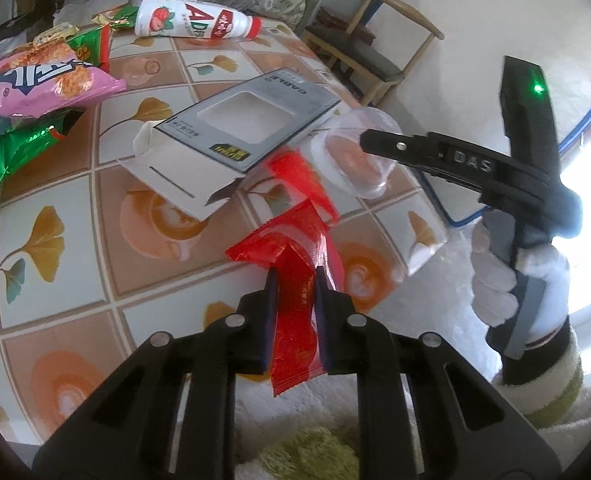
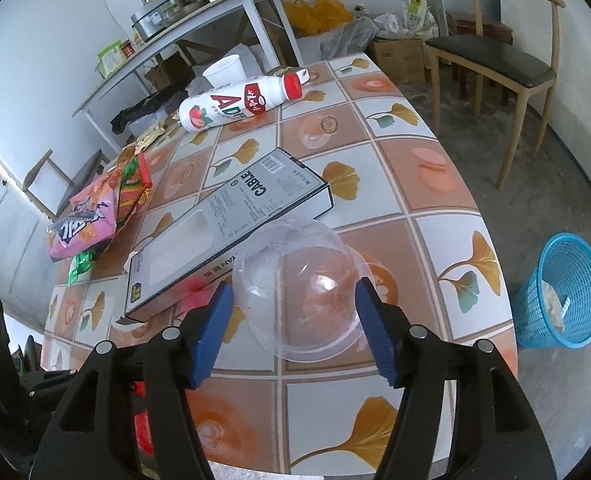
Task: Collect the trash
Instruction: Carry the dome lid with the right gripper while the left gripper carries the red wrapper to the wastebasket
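Trash litters the tabletop (image 2: 427, 184), a tiled cloth of orange squares and ginkgo leaves. The left claw (image 1: 295, 280) is clamped on a red wrapper (image 1: 291, 256) at the near edge. The right claw (image 2: 295, 296) stands wide around a clear dome lid (image 2: 299, 284), pads at its sides; I cannot tell whether they press. A cable box (image 2: 231, 220) lies mid-tabletop, a bottle (image 2: 235, 100) and paper cup (image 2: 225, 70) toward the far edge, snack bags (image 2: 91, 216) at the left edge. On the floor right of the tabletop stands a blue bin (image 2: 563, 292); beyond it, a chair (image 2: 507, 68).

Wooden chair (image 2: 511, 68) on grey floor (image 2: 567, 392), white walls (image 2: 35, 40).
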`<act>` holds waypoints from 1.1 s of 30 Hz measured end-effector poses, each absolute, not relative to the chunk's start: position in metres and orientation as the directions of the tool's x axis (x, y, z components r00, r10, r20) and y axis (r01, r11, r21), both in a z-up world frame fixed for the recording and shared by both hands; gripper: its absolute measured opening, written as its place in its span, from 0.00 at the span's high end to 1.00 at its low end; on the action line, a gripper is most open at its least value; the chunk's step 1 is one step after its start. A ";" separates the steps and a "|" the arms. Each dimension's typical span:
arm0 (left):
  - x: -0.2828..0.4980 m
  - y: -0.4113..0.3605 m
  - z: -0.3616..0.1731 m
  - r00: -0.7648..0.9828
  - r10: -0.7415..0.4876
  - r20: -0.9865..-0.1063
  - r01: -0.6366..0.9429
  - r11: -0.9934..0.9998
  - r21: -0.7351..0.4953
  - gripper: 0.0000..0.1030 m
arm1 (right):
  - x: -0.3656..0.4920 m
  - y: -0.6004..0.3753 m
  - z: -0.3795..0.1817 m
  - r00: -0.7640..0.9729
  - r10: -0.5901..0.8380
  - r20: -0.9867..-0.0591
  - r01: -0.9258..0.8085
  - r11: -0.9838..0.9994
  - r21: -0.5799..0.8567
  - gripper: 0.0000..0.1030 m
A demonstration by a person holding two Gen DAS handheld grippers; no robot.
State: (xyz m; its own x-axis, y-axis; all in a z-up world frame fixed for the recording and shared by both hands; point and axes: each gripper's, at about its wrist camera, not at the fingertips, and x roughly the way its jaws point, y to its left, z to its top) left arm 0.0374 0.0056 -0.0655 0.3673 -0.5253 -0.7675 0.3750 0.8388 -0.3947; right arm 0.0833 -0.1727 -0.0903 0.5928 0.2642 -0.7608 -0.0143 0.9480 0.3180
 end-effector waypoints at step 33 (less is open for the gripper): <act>0.065 -0.020 0.020 0.538 -0.602 -0.590 0.490 0.793 -0.361 0.85 | 0.049 -0.249 -0.023 0.733 0.262 -0.628 0.079 0.884 0.461 0.44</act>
State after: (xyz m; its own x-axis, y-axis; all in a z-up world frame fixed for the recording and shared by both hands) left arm 0.0652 -0.0198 0.0196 0.5383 -0.6016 -0.5902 0.4903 0.7932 -0.3612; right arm 0.0486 -0.2487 -0.0226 0.7327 0.2622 -0.6281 0.0791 0.8837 0.4612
